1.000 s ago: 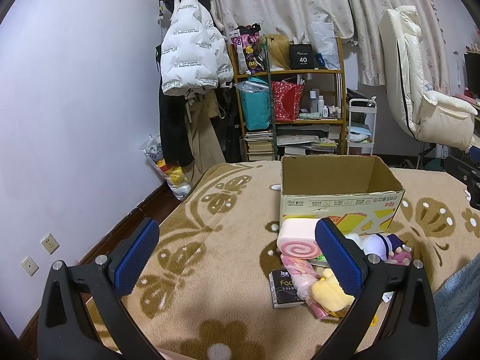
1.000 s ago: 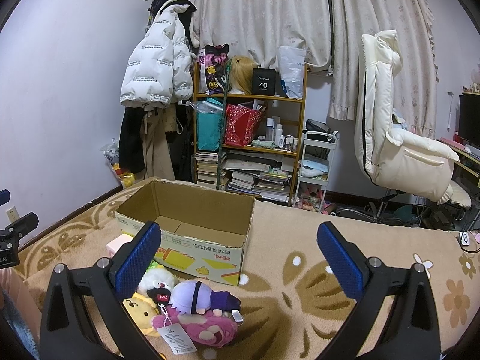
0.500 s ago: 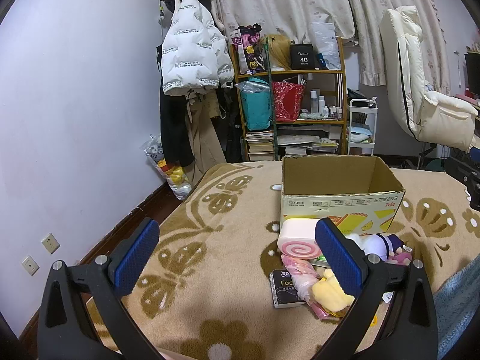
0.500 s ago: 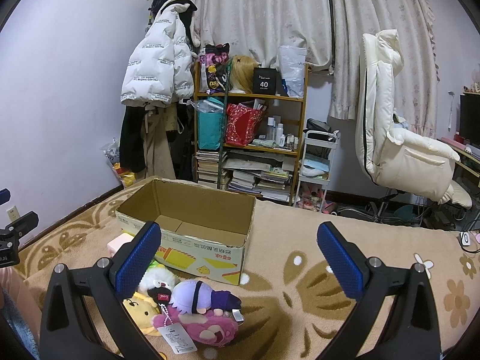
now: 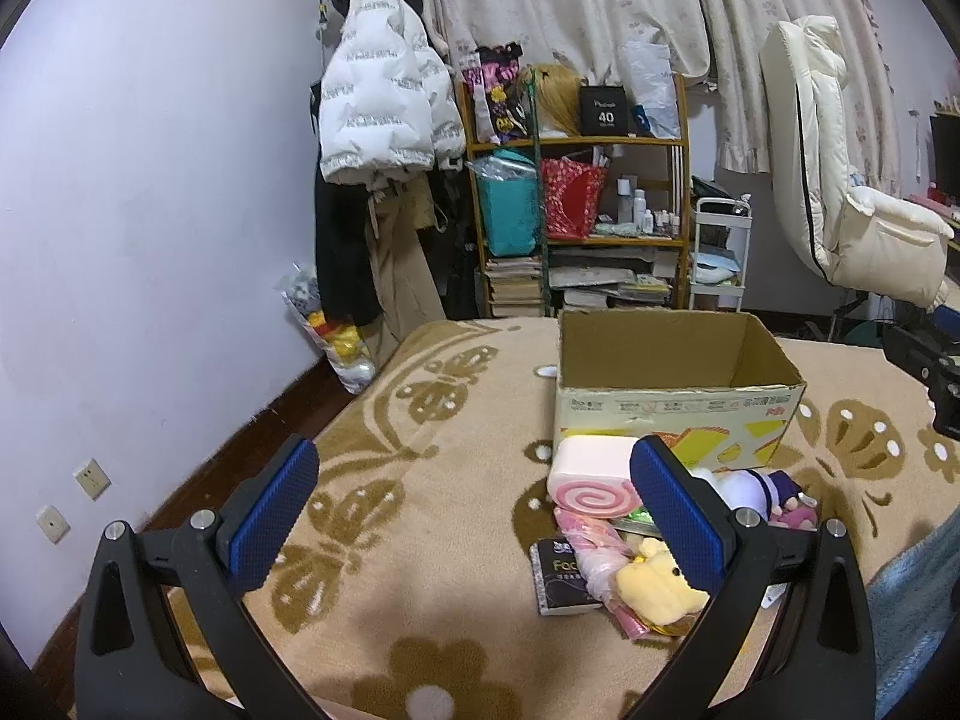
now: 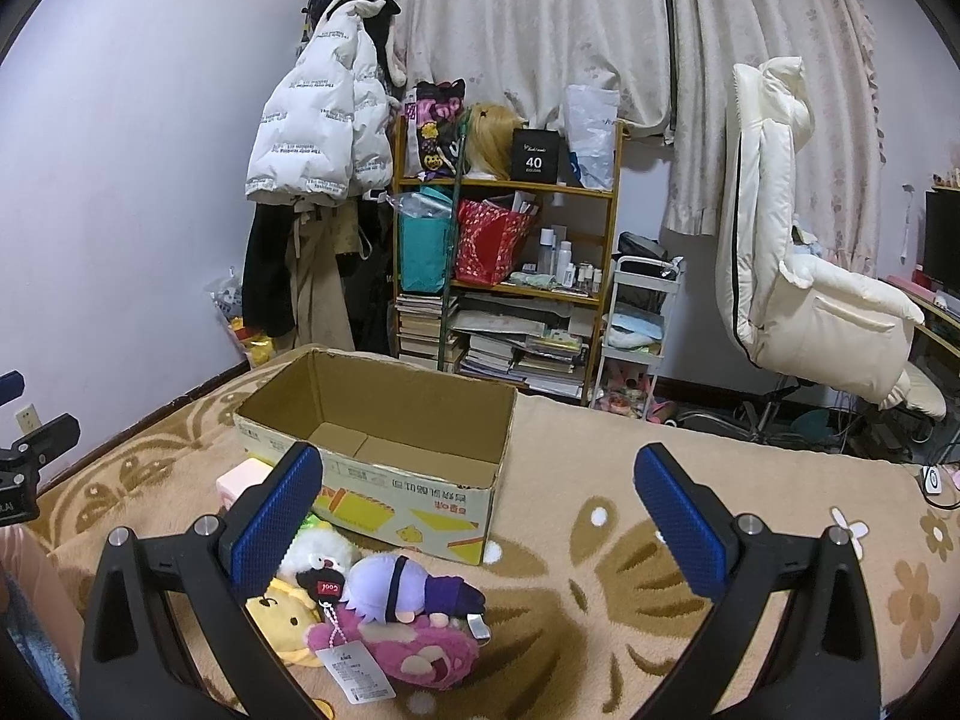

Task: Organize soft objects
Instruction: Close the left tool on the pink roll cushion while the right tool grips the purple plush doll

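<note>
Right wrist view: cardboard box (image 6: 384,462) upright, mouth up, long axis slanting left-to-right.

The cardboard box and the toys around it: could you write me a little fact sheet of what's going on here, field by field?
Surface: patterned beige rug
Box: cardboard box, open, nothing visible inside
Toys: pile on the rug against the box's front
Pink swirl roll cushion: touching the box
Purple-haired doll: lying on pink plush
Yellow plush: beside a black packet
Left gripper: open, holding nothing
Right gripper: open, holding nothing
</note>
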